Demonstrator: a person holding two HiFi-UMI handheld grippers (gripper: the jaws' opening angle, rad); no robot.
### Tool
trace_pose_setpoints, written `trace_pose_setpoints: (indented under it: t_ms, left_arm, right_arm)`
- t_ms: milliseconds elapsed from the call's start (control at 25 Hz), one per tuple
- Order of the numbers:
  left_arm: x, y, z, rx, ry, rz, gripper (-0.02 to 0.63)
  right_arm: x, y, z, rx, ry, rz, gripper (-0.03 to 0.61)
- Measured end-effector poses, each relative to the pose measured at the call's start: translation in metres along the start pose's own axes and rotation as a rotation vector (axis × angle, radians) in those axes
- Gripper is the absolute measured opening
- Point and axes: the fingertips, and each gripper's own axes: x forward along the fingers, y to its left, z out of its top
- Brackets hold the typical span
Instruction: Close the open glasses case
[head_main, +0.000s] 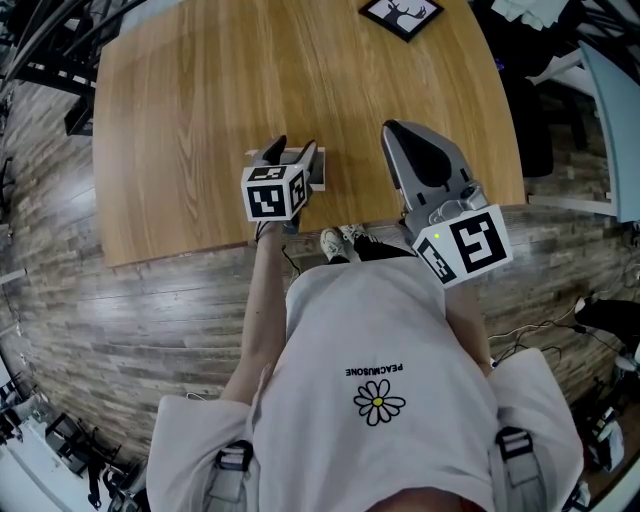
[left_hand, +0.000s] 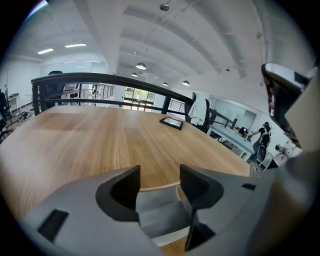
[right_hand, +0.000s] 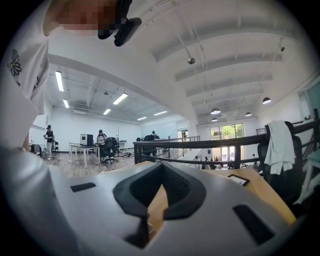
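Head view: one wooden bench (head_main: 200, 100); two grippers, each with one marker cube; one glasses case (head_main: 318, 175); one framed picture (head_main: 400, 14) at the far edge. Left gripper (head_main: 293, 148) sits at the bench's near edge, over the case, whose pale grey parts show on both sides of it. Right gripper (head_main: 392, 128) is just beside it, to the right, apart from the case.

Left gripper view: one left gripper (left_hand: 160, 172), its two jaws spread. One glasses case (left_hand: 157, 212) lies in the gap, grey with a pale rim. Contact with the pads cannot be told. One picture (left_hand: 171, 122) lies far across the bench (left_hand: 100, 145).

Right gripper view: one right gripper (right_hand: 161, 167), tips pressed together, nothing pinched. Bare bench (right_hand: 157, 205) shows behind the pads. One picture (right_hand: 236, 179) lies to the right.
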Motion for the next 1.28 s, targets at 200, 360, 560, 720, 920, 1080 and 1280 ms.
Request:
trace_pose_setpoints:
  t_ms: [200, 360, 560, 720, 920, 1080, 1280]
  left_arm:
    - [-0.005, -0.005, -0.006, 0.003, -0.003, 0.004, 0.246]
    - [-0.012, -0.006, -0.011, 0.007, -0.002, 0.018, 0.245]
    - [-0.023, -0.009, -0.025, -0.008, 0.002, 0.035, 0.245]
    - [-0.029, -0.011, -0.035, -0.011, 0.012, 0.042, 0.245]
    - [-0.034, -0.012, -0.054, -0.015, 0.048, 0.043, 0.245]
    - [-0.035, -0.013, -0.064, -0.019, 0.062, 0.047, 0.245]
    - [-0.034, -0.012, -0.062, -0.025, 0.065, 0.044, 0.245]
  right_arm:
    - [0.001, 0.007, -0.003, -0.002, 0.008, 0.025, 0.006]
    - [0.002, 0.017, -0.004, -0.002, 0.012, 0.058, 0.006]
    - [0.002, 0.028, -0.004, -0.015, 0.015, 0.096, 0.006]
    - [0.000, 0.036, -0.005, -0.010, 0.016, 0.120, 0.006]
    - [0.000, 0.051, -0.005, -0.009, 0.008, 0.149, 0.006]
    - [-0.002, 0.057, -0.005, -0.018, 0.009, 0.161, 0.006]
    - [-0.001, 0.060, -0.004, -0.028, 0.009, 0.167, 0.006]
